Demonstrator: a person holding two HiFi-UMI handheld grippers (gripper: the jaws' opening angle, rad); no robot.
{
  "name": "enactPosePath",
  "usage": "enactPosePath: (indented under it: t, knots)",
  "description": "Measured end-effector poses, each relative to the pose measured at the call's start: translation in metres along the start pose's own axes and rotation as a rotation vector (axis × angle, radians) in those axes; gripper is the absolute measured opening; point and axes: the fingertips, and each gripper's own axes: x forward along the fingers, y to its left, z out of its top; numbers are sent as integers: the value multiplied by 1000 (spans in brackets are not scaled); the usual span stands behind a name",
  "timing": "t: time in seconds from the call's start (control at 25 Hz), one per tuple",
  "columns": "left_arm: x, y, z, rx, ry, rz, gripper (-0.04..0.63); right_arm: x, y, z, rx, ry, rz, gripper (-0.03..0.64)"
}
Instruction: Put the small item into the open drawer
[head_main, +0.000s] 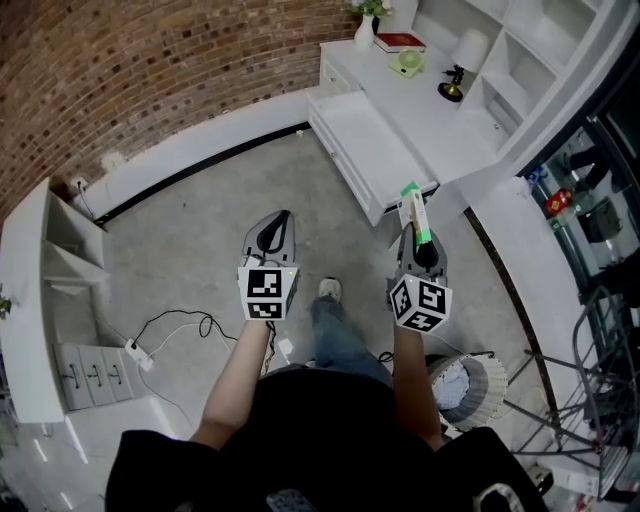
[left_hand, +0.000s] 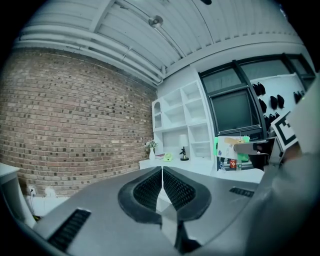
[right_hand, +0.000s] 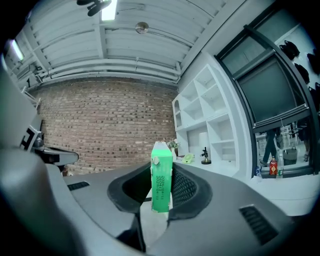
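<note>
A small green and white carton (head_main: 414, 212) stands upright between the jaws of my right gripper (head_main: 418, 238), which is shut on it. In the right gripper view the carton (right_hand: 161, 177) fills the gap between the ribbed pads. The open white drawer (head_main: 372, 165) juts out from the white desk (head_main: 430, 110), just beyond and left of the carton's tip. My left gripper (head_main: 277, 224) hangs over the grey floor, apart from the drawer. Its jaws are shut on nothing (left_hand: 162, 186). The left gripper view also shows the carton (left_hand: 231, 148) at the right.
On the desk stand a red book (head_main: 399, 42), a green object (head_main: 408, 62), a white vase (head_main: 365, 34), a lamp (head_main: 468, 48) and a dark figurine (head_main: 452, 88). A waste basket (head_main: 465, 388) sits near my right. Cables (head_main: 172, 325) lie left, beside a white cabinet (head_main: 45, 300).
</note>
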Motion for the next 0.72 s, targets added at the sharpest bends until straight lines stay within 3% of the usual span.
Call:
enactPosePath:
  t: [0.36, 0.72]
  knots:
    - [121, 48, -9, -6, 7, 34, 27, 135, -27, -9, -15, 3, -11, 81]
    - [331, 102, -9, -26, 68, 17, 27, 340, -73, -10, 6, 57, -38, 81]
